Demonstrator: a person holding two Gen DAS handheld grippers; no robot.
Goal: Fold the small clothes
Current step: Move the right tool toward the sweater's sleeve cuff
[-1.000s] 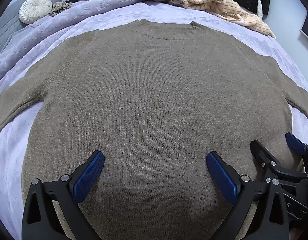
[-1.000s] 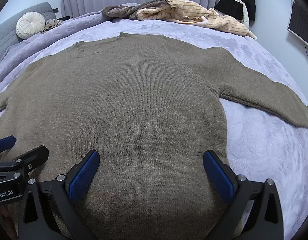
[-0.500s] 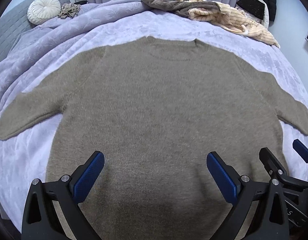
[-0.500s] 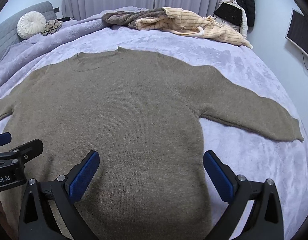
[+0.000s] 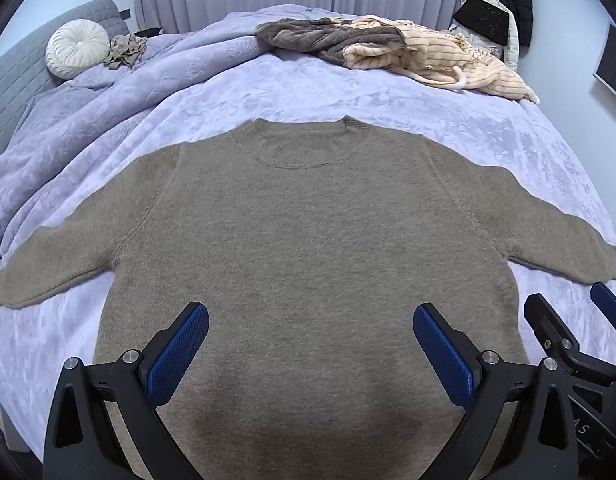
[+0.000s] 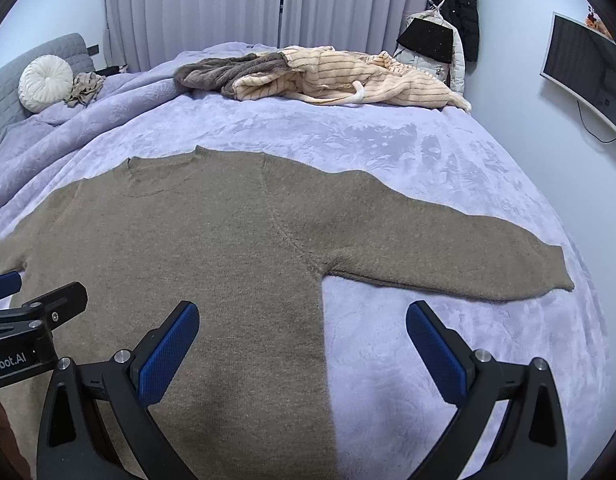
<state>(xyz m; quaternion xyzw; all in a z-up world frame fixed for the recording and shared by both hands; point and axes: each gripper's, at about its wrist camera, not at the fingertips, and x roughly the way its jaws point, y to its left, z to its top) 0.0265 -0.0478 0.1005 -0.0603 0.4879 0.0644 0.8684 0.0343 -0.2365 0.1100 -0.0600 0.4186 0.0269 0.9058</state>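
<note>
A brown knit sweater (image 5: 308,240) lies flat on the lilac bedspread, collar far from me, both sleeves spread out sideways. It also shows in the right wrist view (image 6: 212,248), with its right sleeve (image 6: 447,256) stretched toward the bed's right side. My left gripper (image 5: 309,340) is open and empty above the sweater's lower body. My right gripper (image 6: 302,340) is open and empty above the sweater's right side edge; it also shows at the right edge of the left wrist view (image 5: 567,328). The sweater's hem is hidden below both views.
A pile of other clothes, brown and cream striped (image 6: 327,76), lies at the far end of the bed (image 6: 387,140). A round white cushion (image 5: 76,48) sits by the grey headboard at the left. Coats (image 6: 447,28) hang at the back right, beside a wall screen (image 6: 583,68).
Both grippers have pulled back and up from the sweater, so more of it and the bed shows. The right gripper has also shifted right, past the sweater's side edge. Both stay open.
</note>
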